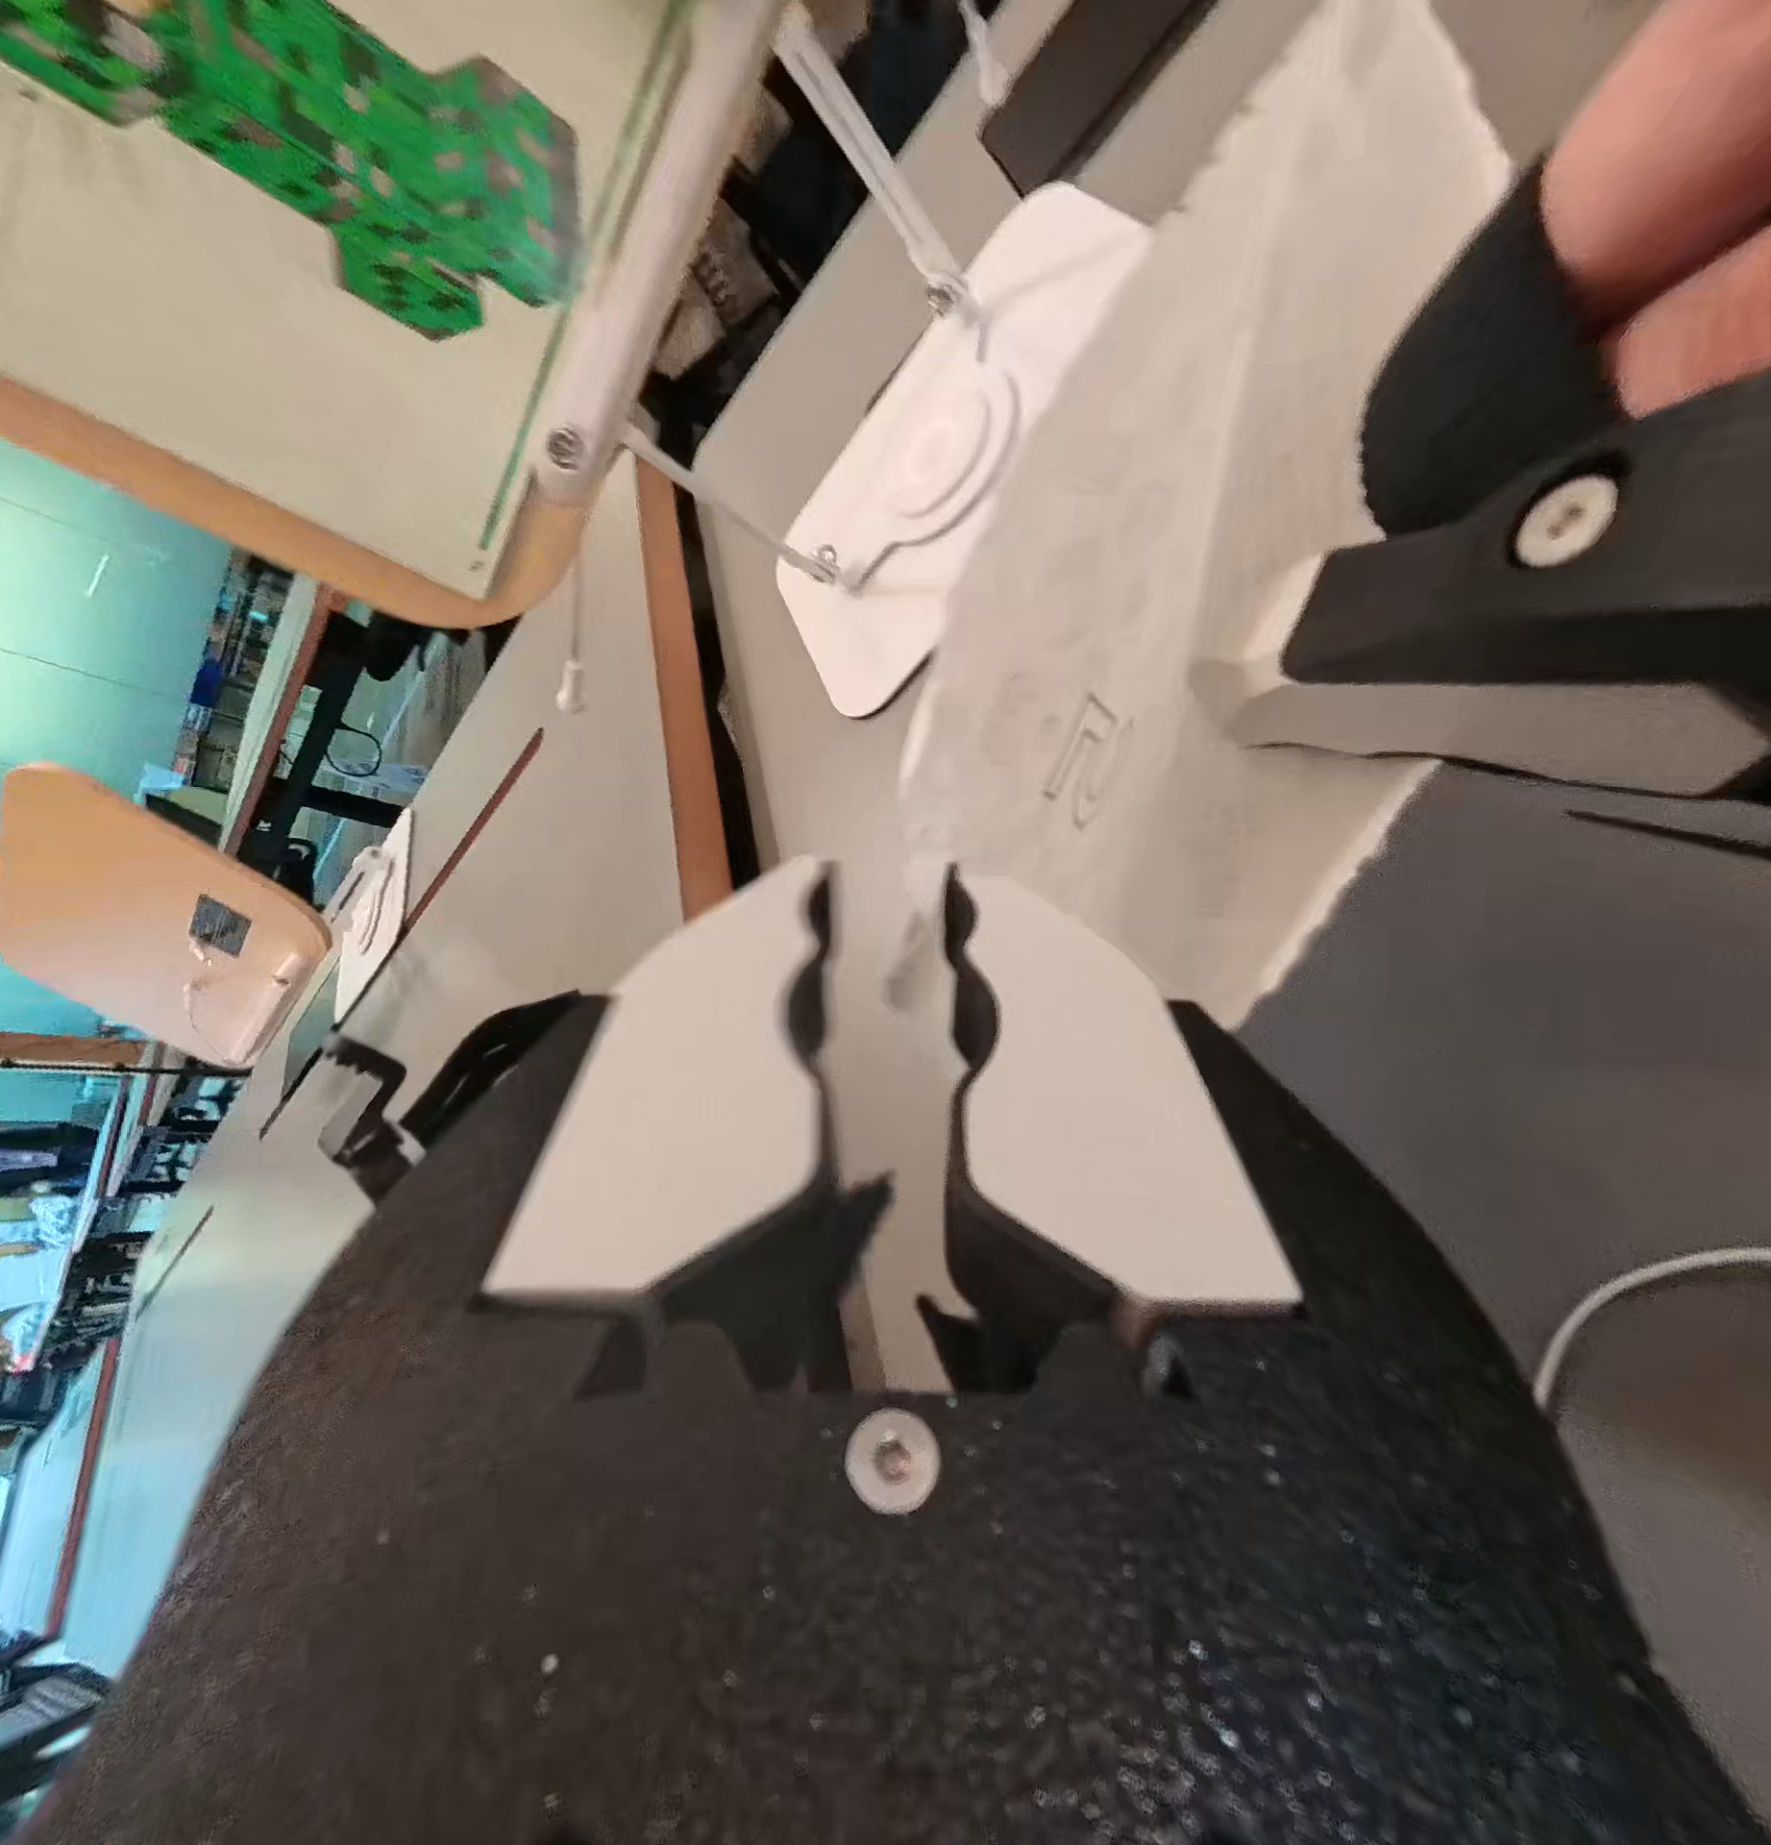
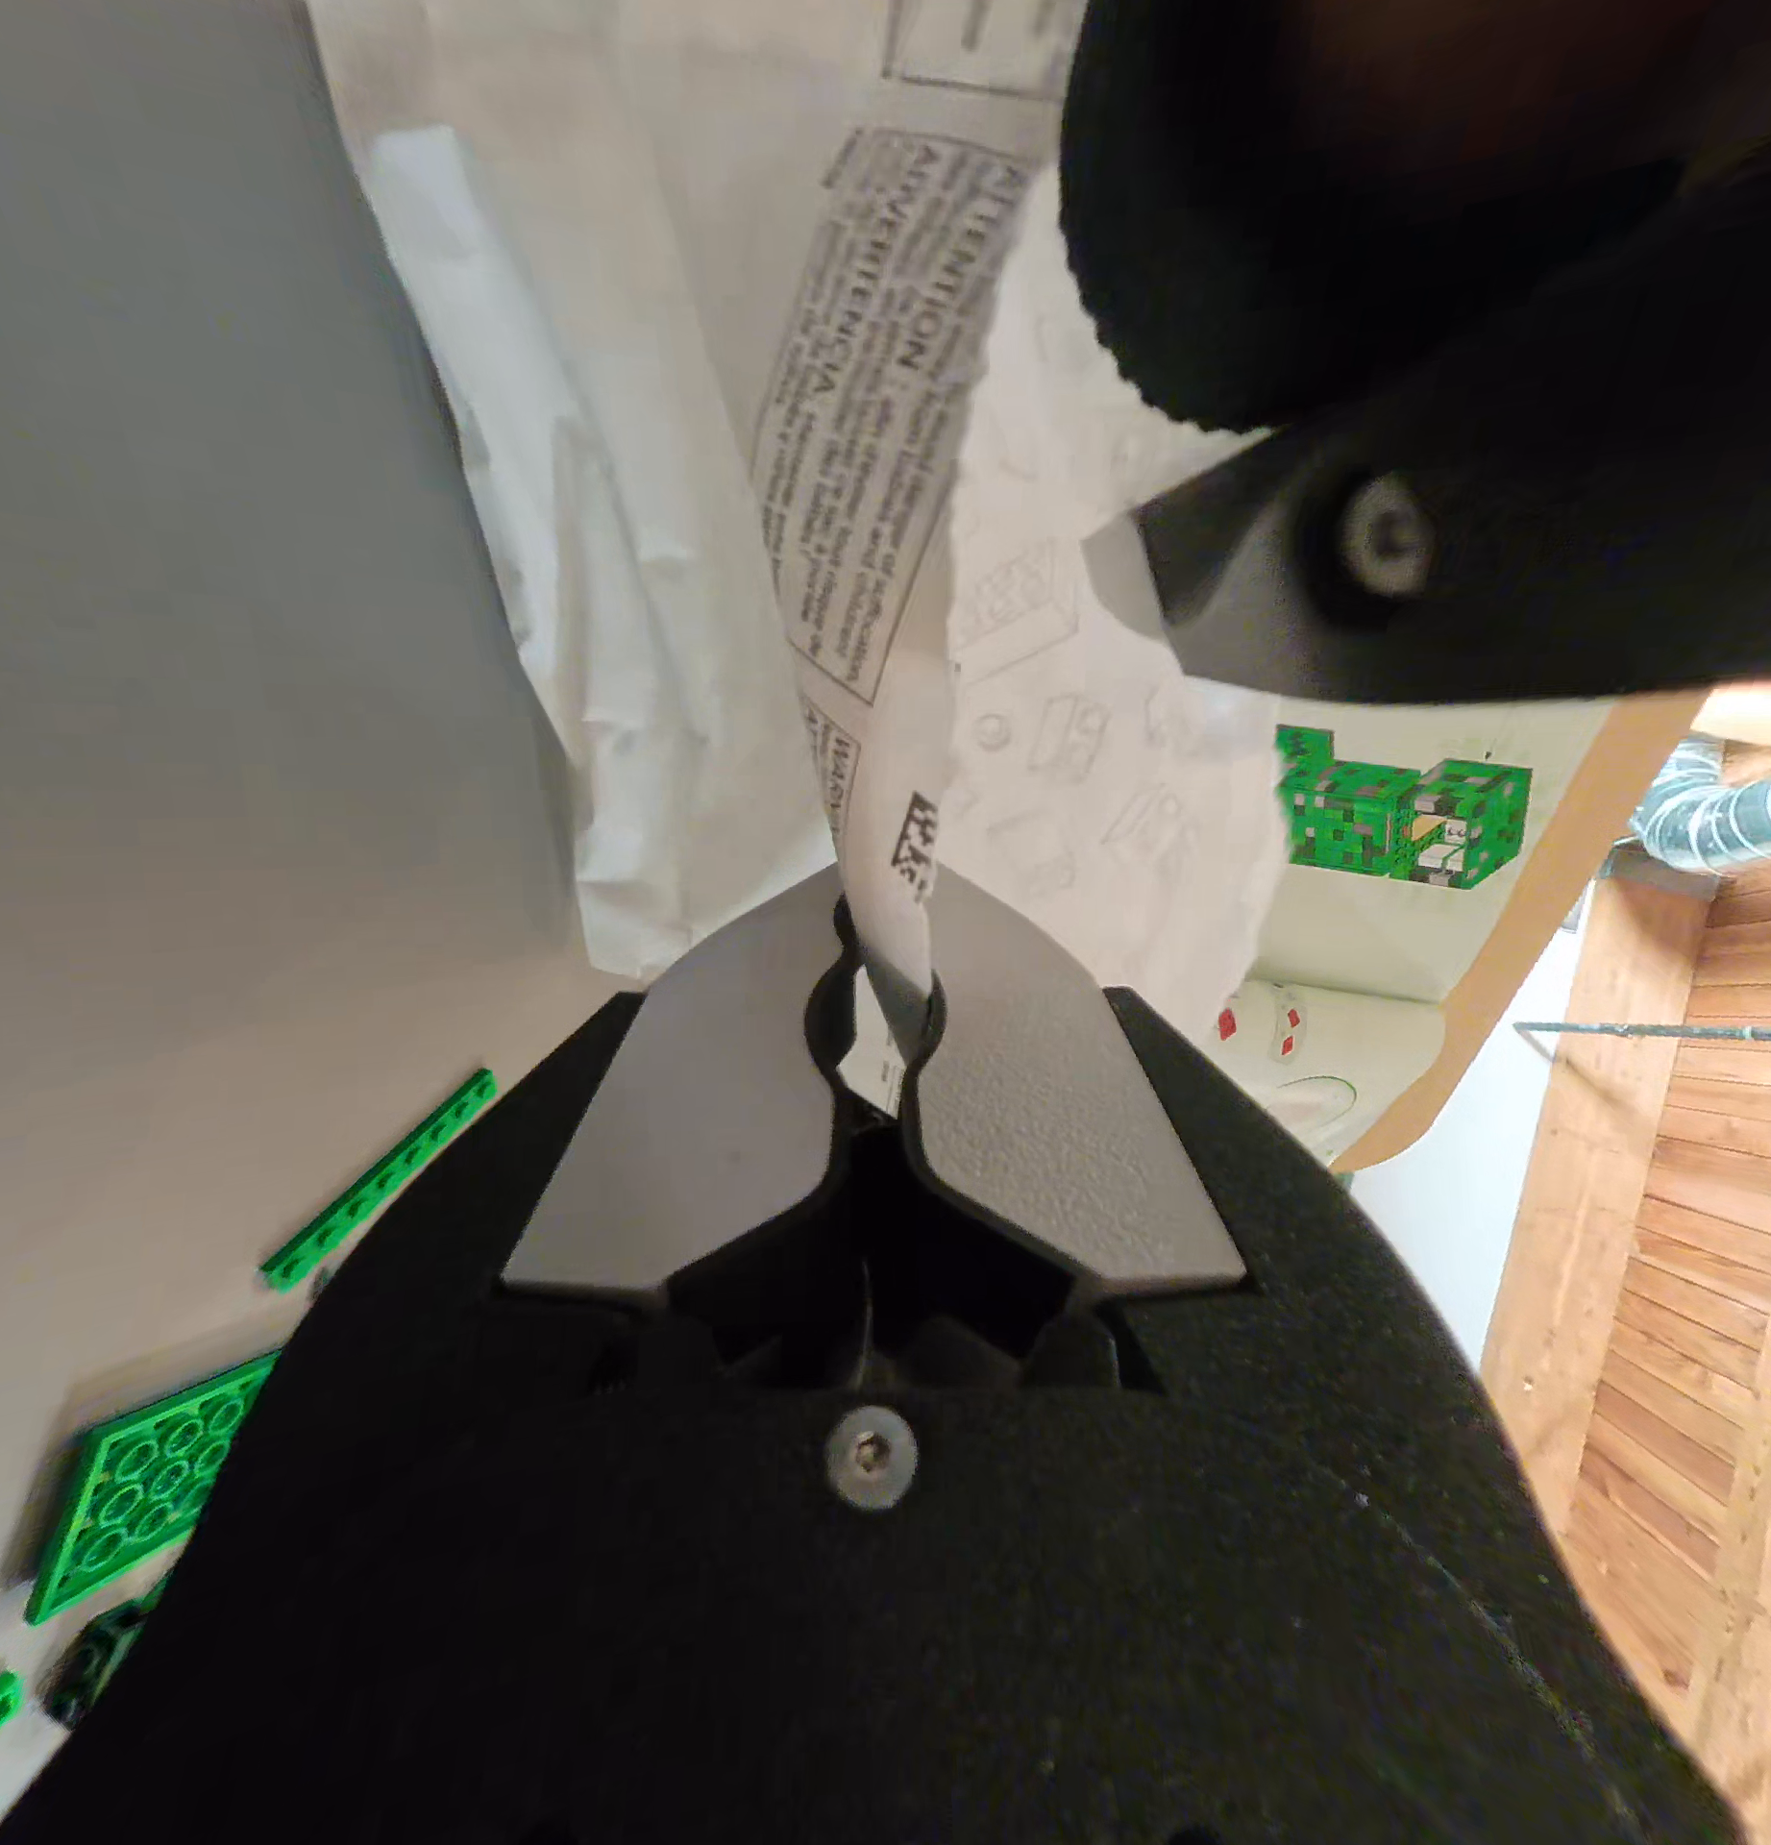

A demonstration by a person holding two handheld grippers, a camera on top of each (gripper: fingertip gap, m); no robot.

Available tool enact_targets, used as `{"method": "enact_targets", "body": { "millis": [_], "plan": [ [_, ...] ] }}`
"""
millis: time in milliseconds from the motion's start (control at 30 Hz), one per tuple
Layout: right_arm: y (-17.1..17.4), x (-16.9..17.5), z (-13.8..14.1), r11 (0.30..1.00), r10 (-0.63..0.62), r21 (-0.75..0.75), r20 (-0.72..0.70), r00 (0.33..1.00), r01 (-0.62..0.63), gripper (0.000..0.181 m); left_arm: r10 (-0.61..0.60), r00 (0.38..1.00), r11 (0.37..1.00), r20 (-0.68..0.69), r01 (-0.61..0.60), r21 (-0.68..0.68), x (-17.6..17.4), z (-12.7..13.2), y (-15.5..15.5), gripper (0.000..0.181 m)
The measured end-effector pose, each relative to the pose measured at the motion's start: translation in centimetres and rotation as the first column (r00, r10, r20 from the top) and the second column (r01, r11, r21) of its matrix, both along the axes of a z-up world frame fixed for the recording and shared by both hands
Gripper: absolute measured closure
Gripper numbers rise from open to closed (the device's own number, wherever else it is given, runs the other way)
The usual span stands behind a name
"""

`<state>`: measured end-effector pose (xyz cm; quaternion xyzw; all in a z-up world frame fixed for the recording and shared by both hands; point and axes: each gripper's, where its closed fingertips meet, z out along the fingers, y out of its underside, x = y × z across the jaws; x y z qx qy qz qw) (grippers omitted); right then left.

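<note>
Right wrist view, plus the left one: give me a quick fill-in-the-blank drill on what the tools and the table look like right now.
1. The right tool is shut on a printed strip of the ___ paper bag.
2. The square studded plate at the lower left of the right wrist view is ___.
3. In the left wrist view, the picture of a green blocky model sits at the upper ___.

Missing words: white; green; left

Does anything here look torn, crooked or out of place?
Yes. The white paper bag looks ripped: its edges are ragged and a printed strip curls away from it into the right tongs, which pinch it. The left tongs hold another ragged edge. Green bricks lie loose on the table.
</note>
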<state>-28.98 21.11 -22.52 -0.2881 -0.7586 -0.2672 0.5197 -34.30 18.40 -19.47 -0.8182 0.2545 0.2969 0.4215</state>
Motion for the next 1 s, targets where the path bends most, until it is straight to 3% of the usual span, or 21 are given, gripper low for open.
{"method": "enact_targets", "body": {
  "millis": [33, 67, 133, 233, 333, 467, 600, 767, 900, 1000],
  "plan": [
    [0.1, -0.1, -0.1, 1.000, 0.003, 0.002, 0.004, 1.000, -0.003, 0.181, -0.017, 1.000, 1.000, -0.020, 0.017, -0.027, 0.1, -0.5, 0.2, 0.179],
    [0.3, -0.1, -0.3, 1.000, 0.004, -0.001, 0.002, 1.000, -0.004, 0.181, -0.018, 0.999, 1.000, -0.048, 0.017, -0.017, 0.0, -0.6, 0.8, 0.181],
    [0.4, -0.2, -0.5, 0.998, 0.002, -0.066, -0.064, 0.998, -0.006, 0.181, 0.006, 0.994, 1.000, -0.112, -0.003, 0.028, -0.6, -0.2, 2.0, 0.181],
    [-0.3, 0.7, -0.9, 0.953, 0.010, -0.296, -0.164, 0.986, -0.059, 0.155, 0.022, 0.988, 0.992, -0.154, -0.003, 0.124, -1.5, 0.6, 3.9, 0.181],
    [0.2, 2.5, -0.1, 0.889, -0.001, -0.441, -0.273, 0.962, -0.124, 0.153, 0.020, 0.980, 0.977, -0.196, 0.023, 0.213, -2.4, 0.9, 5.4, 0.181],
    [5.4, 5.5, 3.1, 0.853, -0.176, -0.518, -0.403, 0.898, -0.065, 0.153, -0.006, 0.981, 0.968, -0.196, 0.055, 0.244, -3.5, -0.7, 6.6, 0.181],
    [10.9, 6.5, 6.6, 0.804, -0.329, -0.590, -0.547, 0.770, -0.075, 0.158, -0.110, 0.988, 0.960, -0.112, 0.135, 0.247, -2.5, -3.0, 7.0, 0.181],
    [14.1, 1.7, 7.2, 0.786, -0.316, -0.600, -0.594, 0.740, -0.146, 0.160, -0.127, 0.979, 0.949, -0.158, 0.166, 0.268, -2.2, -3.9, 7.0, 0.181],
    [14.9, -3.1, 6.7, 0.779, -0.286, -0.593, -0.626, 0.725, -0.205, 0.160, -0.181, 0.958, 0.946, -0.224, 0.232, 0.227, -0.9, -6.3, 7.6, 0.181],
    [15.0, -5.8, 6.7, 0.794, -0.258, -0.561, -0.659, 0.707, -0.234, 0.160, -0.220, 0.958, 0.952, -0.184, 0.252, 0.176, -0.5, -8.0, 8.1, 0.181]
  ]
}}
